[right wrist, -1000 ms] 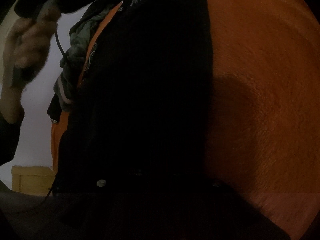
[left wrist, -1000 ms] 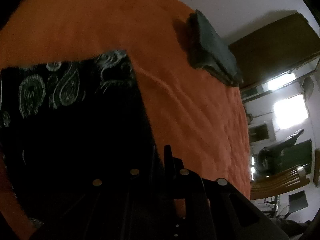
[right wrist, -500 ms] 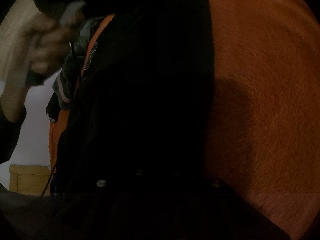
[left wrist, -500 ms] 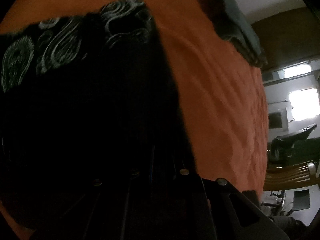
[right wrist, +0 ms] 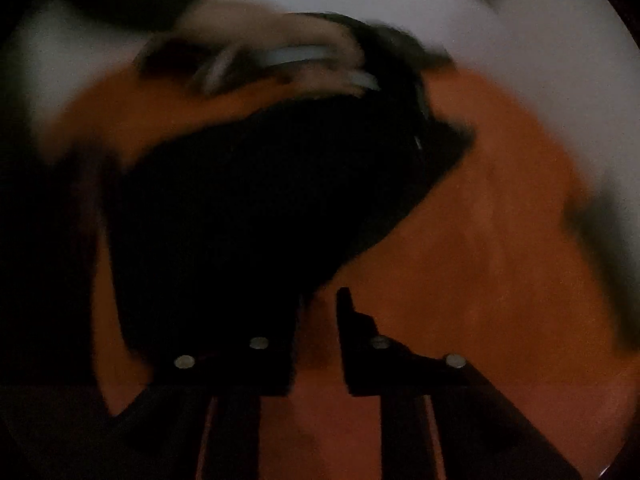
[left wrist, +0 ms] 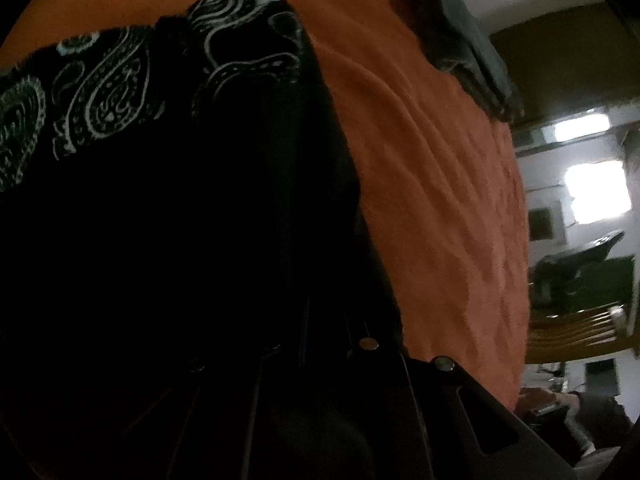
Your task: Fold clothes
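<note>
Left gripper (left wrist: 320, 320) has its jaws pinched narrow on the black paisley garment (left wrist: 160, 200), spread over the orange blanket (left wrist: 440, 200). Right gripper (right wrist: 318, 308), blurred, jaws opening, nothing between them, just beside the cloth.

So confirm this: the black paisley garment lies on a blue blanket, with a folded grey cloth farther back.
Not quite. The blanket is orange, not blue, as the left wrist view shows. The rest holds: the black paisley garment lies on it, and a folded grey cloth sits farther back.
</note>
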### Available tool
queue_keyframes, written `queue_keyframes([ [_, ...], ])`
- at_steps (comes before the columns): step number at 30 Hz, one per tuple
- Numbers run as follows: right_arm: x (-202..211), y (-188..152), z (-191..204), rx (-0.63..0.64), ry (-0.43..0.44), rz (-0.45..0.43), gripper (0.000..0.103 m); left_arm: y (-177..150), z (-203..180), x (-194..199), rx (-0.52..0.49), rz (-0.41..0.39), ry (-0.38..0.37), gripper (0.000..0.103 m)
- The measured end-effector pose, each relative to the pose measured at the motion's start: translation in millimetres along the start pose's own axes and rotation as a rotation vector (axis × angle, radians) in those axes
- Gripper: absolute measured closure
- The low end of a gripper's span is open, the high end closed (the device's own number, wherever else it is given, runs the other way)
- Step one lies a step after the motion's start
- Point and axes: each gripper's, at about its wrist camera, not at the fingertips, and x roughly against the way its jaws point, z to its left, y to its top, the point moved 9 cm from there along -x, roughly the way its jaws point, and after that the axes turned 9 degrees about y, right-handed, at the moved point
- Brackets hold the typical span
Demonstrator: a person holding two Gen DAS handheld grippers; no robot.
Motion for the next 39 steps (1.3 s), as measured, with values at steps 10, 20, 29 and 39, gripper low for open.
queue_keyframes([
  [10,-15,-37,65,0.575,0.001,0.036,0.056,-1,7,-1,0.032,0.011,-0.045,0.094],
  [20,-16,-33,93,0.7,0.106,-0.019,0.056,0,6,-6,0.048,0.013,-0.062,0.094],
  [29,-24,-19,113,0.622,0.149,-0.089,0.06,3,3,-9,0.049,0.014,-0.081,0.094],
  [39,18,89,-18,0.07,0.241,-0.249,0.076,6,12,-11,0.102,0.073,-0.181,0.094],
])
